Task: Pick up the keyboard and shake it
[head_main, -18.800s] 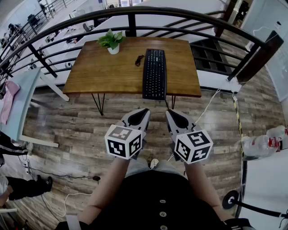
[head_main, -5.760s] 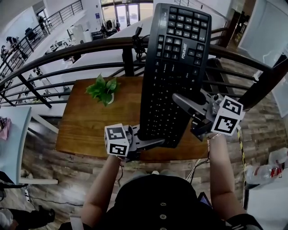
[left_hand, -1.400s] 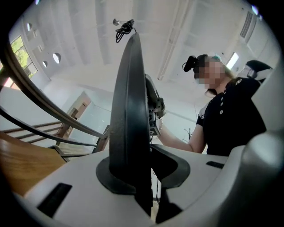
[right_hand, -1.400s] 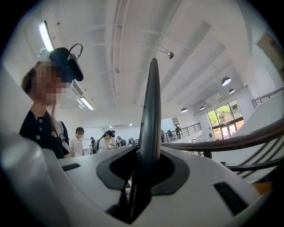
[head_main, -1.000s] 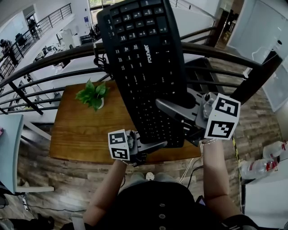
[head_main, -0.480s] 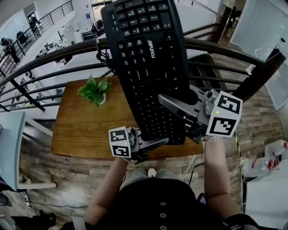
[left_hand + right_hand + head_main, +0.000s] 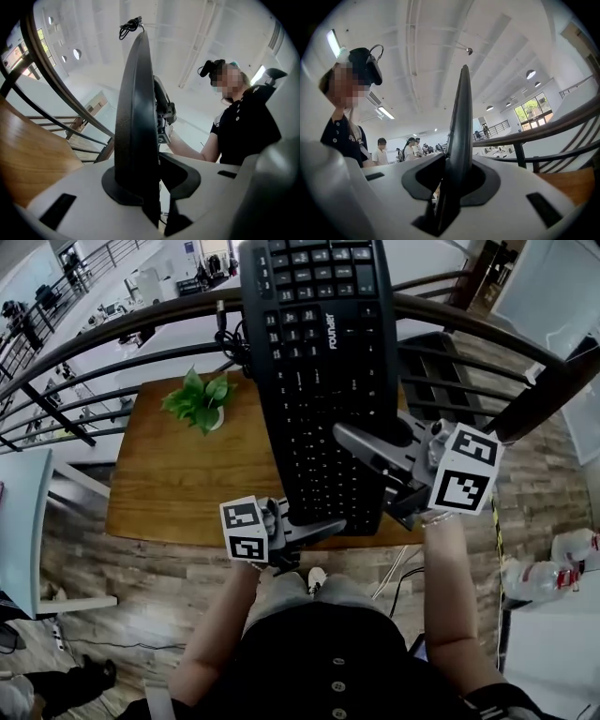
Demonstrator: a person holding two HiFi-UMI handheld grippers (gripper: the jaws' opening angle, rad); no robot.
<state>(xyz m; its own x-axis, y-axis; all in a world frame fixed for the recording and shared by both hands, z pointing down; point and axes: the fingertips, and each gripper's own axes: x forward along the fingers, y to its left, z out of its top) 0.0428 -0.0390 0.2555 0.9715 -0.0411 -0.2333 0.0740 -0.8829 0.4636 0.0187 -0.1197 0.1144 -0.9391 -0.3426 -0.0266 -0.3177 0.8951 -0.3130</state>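
The keyboard (image 7: 323,381) is swinging rightward since before; the left gripper (image 7: 314,529) and right gripper (image 7: 364,451) are clamping its near half.

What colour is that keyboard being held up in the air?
Black, with white lettering on its keys. The keyboard shows best in the head view.

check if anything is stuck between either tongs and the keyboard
Nothing visible. The left tongs and the right tongs each clamp straight onto an edge of the keyboard, which is held up above the table.
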